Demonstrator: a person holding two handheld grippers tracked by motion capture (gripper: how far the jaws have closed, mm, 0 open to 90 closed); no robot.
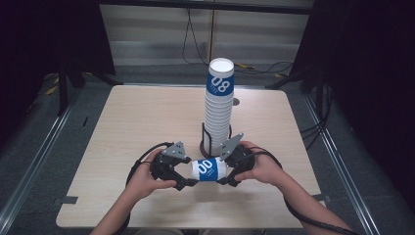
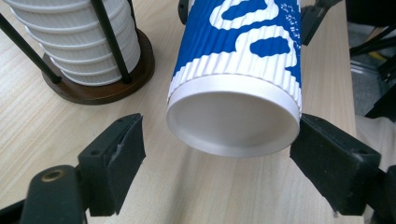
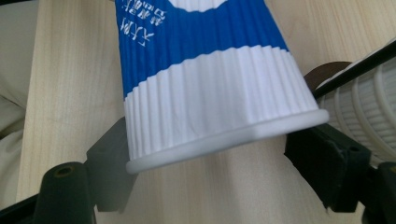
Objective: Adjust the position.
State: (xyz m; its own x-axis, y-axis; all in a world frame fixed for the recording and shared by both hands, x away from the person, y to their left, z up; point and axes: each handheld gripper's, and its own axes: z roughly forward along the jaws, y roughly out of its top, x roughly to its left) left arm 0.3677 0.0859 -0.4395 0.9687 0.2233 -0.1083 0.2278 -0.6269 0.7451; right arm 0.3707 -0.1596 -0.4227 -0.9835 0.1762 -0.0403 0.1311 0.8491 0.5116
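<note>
Blue-and-white ribbed paper cup [image 1: 209,170] lies sideways above the light wooden table [image 1: 147,122], rim end clamped in right gripper [image 1: 230,177]. Left gripper [image 1: 188,182] jaws apart around its base, left pad clear. Behind: tall cup stack [image 1: 219,105] in wire holder.

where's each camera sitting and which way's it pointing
High view: above the person's side, looking forward and down on the table; forearms, both hands and grippers show.
Left gripper view: rides the left gripper, facing the cup bottom; its black jaws show.
Right gripper view: rides the right gripper, facing the cup's flattened rim; its jaws show.
Shared: the cup and the cup stack.
</note>
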